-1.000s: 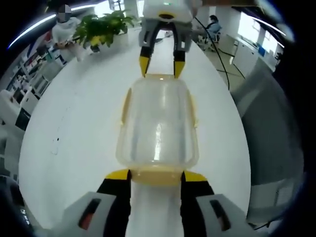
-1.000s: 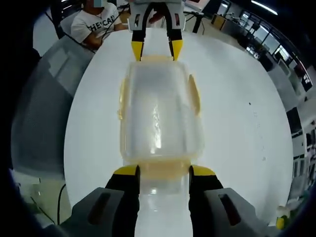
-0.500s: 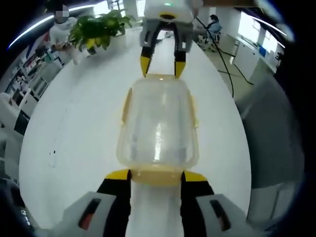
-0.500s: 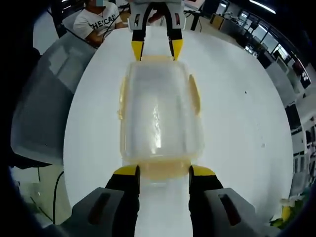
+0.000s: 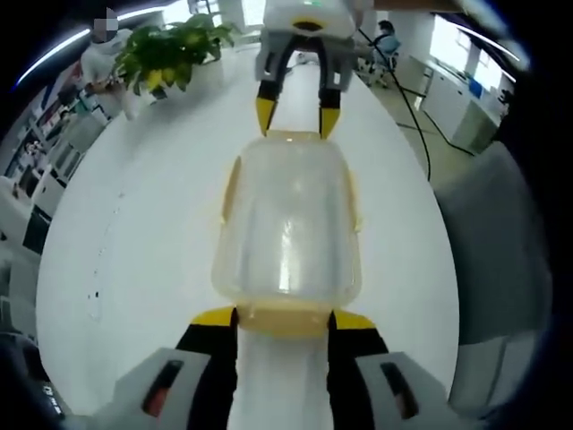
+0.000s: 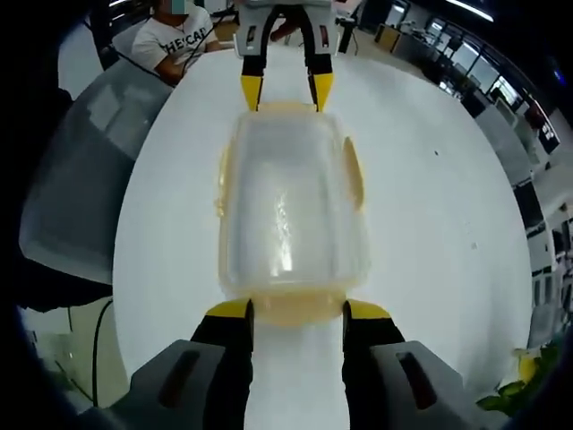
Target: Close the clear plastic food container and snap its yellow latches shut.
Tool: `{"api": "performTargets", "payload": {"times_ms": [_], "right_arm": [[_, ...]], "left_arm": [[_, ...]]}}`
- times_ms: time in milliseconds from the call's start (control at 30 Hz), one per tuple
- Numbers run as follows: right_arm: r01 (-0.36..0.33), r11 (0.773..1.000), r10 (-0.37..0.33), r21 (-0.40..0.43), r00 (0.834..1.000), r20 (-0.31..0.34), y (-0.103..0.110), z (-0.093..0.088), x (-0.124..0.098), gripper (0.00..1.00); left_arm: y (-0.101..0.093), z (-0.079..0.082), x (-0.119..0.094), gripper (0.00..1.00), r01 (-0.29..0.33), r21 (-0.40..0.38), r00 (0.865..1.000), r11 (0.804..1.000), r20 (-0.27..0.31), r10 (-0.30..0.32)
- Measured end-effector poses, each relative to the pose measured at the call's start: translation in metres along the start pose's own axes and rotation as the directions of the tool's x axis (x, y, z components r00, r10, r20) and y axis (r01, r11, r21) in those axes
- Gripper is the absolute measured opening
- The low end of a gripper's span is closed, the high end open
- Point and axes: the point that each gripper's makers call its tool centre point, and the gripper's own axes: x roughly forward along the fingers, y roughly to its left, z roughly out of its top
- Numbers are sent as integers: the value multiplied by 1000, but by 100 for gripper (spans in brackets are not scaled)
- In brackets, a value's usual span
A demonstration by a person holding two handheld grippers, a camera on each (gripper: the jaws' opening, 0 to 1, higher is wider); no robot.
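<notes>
A clear plastic food container [image 5: 286,224] with its lid on lies lengthwise on the white table [image 5: 134,224], between my two grippers. Yellow side latches [image 5: 229,193] lie along its long sides. In the left gripper view my left gripper [image 5: 286,313] stands open, its yellow tips on either side of the near end latch [image 5: 286,324]. My right gripper [image 5: 294,112] stands open at the far end. In the right gripper view the container [image 6: 291,215] runs from my right gripper [image 6: 291,309] to my left gripper [image 6: 279,90], and both side latches [image 6: 354,170] show.
A potted plant [image 5: 170,54] and a person [image 5: 98,54] are past the table's far left edge. Another person in a white T-shirt [image 6: 179,36] sits behind the left gripper. A grey chair [image 6: 72,179] stands beside the table edge.
The background has drifted in both views, so the cameras have moved. The container and both grippers keep the same places relative to each other; both jaw gaps are unchanged.
</notes>
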Motion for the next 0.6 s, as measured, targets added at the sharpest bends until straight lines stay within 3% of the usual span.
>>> {"api": "performTargets", "payload": {"times_ms": [200,600], "right_arm": [[-8,1000,8,-3,1000,-4,1,-8,1,36],[-15,1000,15,-1,1000,11,5,-6,4,36]], "left_arm": [[-3,4,4,33,16,-14,1000,1000,3,-16],[-5,-2,8,33,19,-24,1000,1000,-19,-19]]}}
